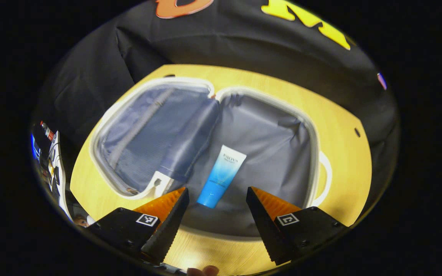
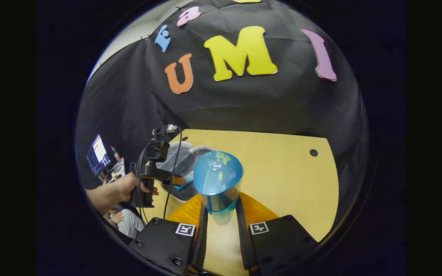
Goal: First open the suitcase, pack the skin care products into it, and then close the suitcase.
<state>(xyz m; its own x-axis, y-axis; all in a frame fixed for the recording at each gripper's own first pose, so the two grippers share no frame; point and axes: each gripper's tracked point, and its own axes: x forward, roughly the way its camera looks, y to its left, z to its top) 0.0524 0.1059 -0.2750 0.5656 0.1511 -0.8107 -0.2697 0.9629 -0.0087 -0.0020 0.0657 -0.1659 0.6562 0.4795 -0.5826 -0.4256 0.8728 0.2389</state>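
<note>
The suitcase [image 1: 205, 153] lies open with a blue tube [image 1: 221, 176] inside. Left tongs [image 1: 217, 201] hang spread above it. Right tongs [image 2: 221, 209] clench a blue bottle [image 2: 218, 180].

The suitcase [image 1: 205, 145] lies open on the bench [image 1: 343, 153], its two halves side by side. A tube [image 1: 221, 176] lies in the right half, near its near edge. The left gripper [image 1: 217, 203] hangs over the near rim.

Black tool [image 1: 217, 195] bodies, orange ribbed fingers [image 1: 167, 201], square markers.
</note>
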